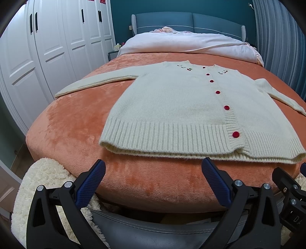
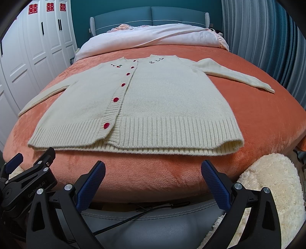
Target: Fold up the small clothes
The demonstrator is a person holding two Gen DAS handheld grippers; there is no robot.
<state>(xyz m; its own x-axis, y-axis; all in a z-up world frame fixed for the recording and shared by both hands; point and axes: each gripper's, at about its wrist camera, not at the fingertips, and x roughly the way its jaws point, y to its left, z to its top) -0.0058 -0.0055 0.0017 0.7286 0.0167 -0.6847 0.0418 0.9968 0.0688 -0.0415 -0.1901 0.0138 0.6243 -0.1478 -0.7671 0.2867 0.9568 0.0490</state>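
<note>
I see the cream knitted cardigan with red buttons (image 1: pixel 181 107) lying flat and face up on the orange plush blanket (image 1: pixel 76 122) that covers the foot half of the bed, its ribbed hem (image 2: pixel 153 132) nearest me and its collar pointing toward the headboard. Both sleeves are spread outward, the left sleeve (image 1: pixel 95 81) running toward the wardrobe side and the right sleeve (image 2: pixel 235 73) toward the curtain side. My left gripper (image 1: pixel 153 181) hangs just short of the hem, its blue-padded fingers spread wide and holding nothing. My right gripper (image 2: pixel 153 181) sits the same way, spread and clear of the knit. Beyond the blanket lies a pale pink duvet (image 2: pixel 153 36) against the teal upholstered headboard (image 2: pixel 149 17). White panelled wardrobe doors (image 1: pixel 47 47) stand on the left, and a fluffy cream throw (image 2: pixel 271 183) drapes by the near corner.
</note>
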